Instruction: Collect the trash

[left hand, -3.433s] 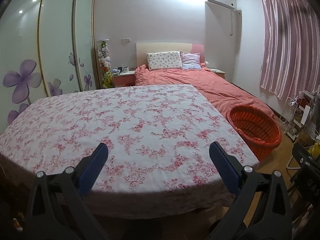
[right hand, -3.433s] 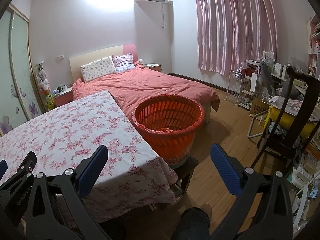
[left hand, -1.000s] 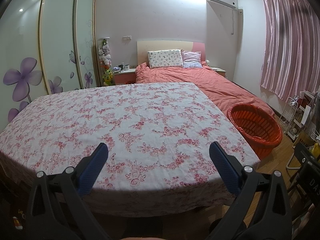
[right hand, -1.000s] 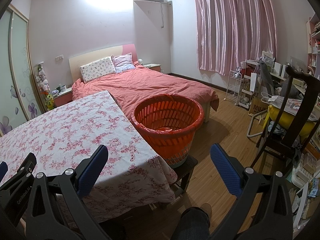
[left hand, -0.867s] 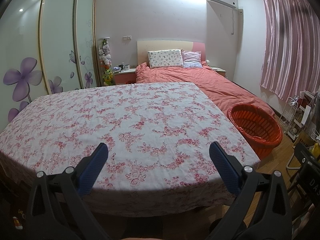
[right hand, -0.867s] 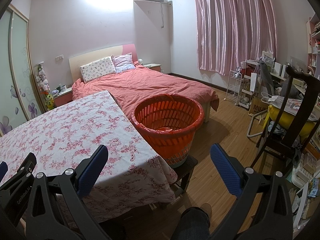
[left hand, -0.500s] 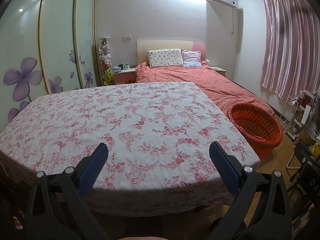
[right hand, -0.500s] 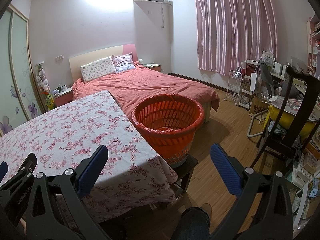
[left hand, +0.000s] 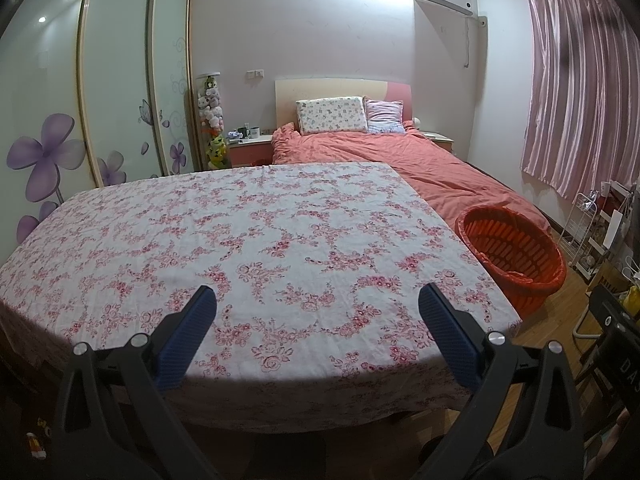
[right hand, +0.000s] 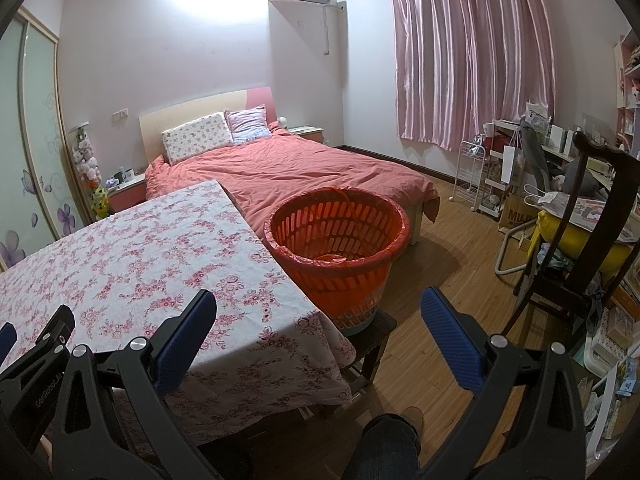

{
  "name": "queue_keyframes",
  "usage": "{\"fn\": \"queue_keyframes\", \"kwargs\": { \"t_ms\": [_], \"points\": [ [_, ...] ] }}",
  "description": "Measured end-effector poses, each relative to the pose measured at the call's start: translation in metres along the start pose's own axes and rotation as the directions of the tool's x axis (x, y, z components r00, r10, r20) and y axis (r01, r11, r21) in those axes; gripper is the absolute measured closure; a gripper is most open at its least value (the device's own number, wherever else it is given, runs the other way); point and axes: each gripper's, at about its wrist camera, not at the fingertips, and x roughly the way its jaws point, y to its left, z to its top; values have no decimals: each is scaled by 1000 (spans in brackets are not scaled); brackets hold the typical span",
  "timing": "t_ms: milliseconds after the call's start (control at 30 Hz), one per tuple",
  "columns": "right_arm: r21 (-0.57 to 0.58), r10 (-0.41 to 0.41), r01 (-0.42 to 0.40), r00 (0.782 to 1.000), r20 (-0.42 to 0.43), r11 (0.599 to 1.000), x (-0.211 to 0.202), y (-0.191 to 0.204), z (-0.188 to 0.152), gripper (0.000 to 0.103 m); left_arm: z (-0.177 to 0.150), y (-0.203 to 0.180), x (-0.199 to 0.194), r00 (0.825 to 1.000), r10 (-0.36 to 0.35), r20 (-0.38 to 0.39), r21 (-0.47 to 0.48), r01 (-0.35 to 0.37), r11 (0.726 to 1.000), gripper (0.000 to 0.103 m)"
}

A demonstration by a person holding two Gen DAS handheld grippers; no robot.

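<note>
Nearest in each wrist view are the tools themselves: the left gripper point(left hand: 316, 308) hangs over the near edge of the table point(left hand: 120, 280), jaws spread wide and holding nothing, and the right gripper point(right hand: 318, 312) hangs past the table's right corner, jaws just as wide and empty. The flowered tablecloth point(left hand: 280, 220) shows no trash on it. Just beyond the right edge stands the orange basket point(right hand: 340, 240), lined with an orange bag and raised on a low dark stool point(right hand: 376, 332); it is upright, slotted round the wall, and something orange lies crumpled at its bottom, too dim to name. I judge the collecting to be at or near its end, with no piece in hand. Any next move calls for finding leftover trash elsewhere. Farther back lies the bed point(right hand: 300, 168), and beyond it the curtain point(right hand: 472, 52).
</note>
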Motion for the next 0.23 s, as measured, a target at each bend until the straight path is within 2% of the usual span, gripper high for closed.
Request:
{"fn": "queue_keyframes", "kwargs": {
  "t_ms": [233],
  "points": [
    [1,0,0,1000,-1,1000,0,0,0,2,-1,0,0,1000,0,-1,0,0,1000,4]
  ]
}}
